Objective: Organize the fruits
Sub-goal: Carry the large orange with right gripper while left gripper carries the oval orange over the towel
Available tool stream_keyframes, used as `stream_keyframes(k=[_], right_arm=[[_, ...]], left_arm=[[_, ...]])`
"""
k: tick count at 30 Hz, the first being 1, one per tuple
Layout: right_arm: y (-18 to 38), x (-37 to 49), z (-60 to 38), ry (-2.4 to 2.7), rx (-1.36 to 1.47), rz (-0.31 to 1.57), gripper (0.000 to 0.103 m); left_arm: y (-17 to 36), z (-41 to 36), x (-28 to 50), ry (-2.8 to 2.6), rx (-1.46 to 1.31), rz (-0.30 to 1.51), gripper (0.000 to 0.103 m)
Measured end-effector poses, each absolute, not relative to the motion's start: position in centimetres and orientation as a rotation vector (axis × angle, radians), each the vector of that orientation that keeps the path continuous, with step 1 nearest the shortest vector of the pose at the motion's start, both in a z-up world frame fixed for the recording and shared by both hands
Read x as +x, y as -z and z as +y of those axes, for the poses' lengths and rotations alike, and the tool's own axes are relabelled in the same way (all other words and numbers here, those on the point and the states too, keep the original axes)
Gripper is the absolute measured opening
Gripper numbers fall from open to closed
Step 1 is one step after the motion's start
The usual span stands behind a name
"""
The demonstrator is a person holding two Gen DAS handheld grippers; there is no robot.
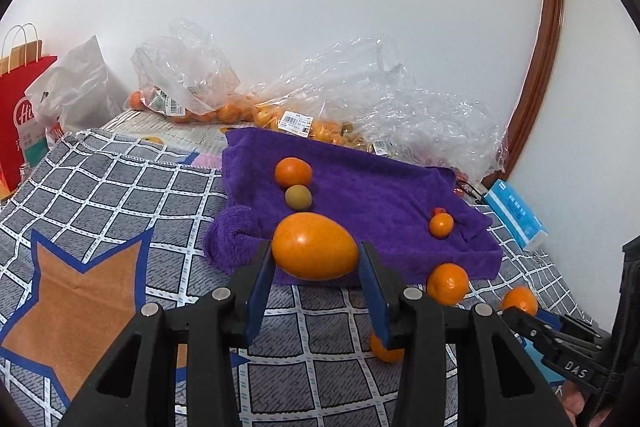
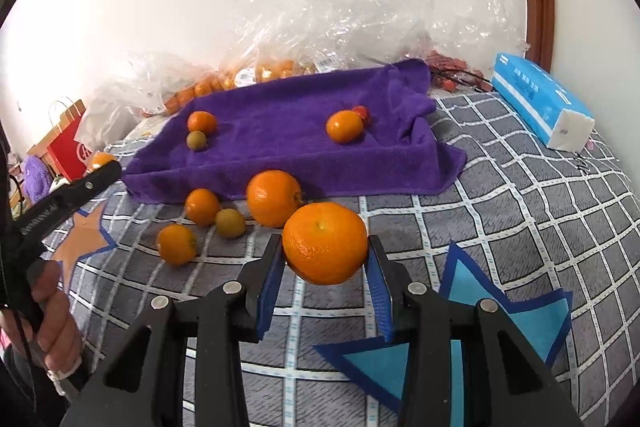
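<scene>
My left gripper [image 1: 316,249] is shut on an oval orange fruit [image 1: 312,235], held just above the near edge of a purple towel [image 1: 360,187]. On the towel lie an orange [image 1: 293,171], a small greenish fruit [image 1: 298,197], a small orange [image 1: 441,225] and a tiny red fruit [image 1: 439,211]. My right gripper [image 2: 325,242] is shut on a round orange [image 2: 320,255] above the checked blanket [image 2: 500,211]. Ahead of it, loose on the blanket, lie three oranges [image 2: 274,197] and a greenish fruit [image 2: 230,223]. The left gripper [image 2: 100,173] also shows at the left edge of the right wrist view.
Crinkled clear plastic bags [image 1: 192,83] holding several oranges lie along the white wall behind the towel. A blue tissue pack [image 2: 540,99] sits at the right. A red paper bag [image 1: 20,107] stands at the far left. A brown wooden frame [image 1: 548,67] rises at the right.
</scene>
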State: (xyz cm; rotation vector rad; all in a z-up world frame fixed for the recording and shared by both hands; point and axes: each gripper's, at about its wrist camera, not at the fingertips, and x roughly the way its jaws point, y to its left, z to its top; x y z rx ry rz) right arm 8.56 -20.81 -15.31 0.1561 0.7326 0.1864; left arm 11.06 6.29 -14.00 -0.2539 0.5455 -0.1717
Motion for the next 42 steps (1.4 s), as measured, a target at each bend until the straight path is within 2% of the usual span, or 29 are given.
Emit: stream_keyframes(k=[6, 11, 21, 42], right_arm=[[14.5, 8.7, -20.1, -0.211, 0.161, 0.736, 0.04], [13.5, 9.6, -20.0, -0.196, 0.146, 0.735, 0.04], [11.5, 11.4, -20.0, -0.222, 0.156, 0.69, 0.04], [8.1, 12.1, -21.9, -0.2, 0.147, 0.607, 0.04]], left_arm=[[13.4, 7.4, 11.1, 0.207, -0.342, 0.595, 0.04], [11.5, 7.1, 10.3, 0.142, -0.236, 0.57, 0.04], [8.7, 7.5, 10.5, 0.105, -0.199, 0.564, 0.04], [7.0, 6.6, 12.0, 0.096, -0.197, 0.579, 0.04]])
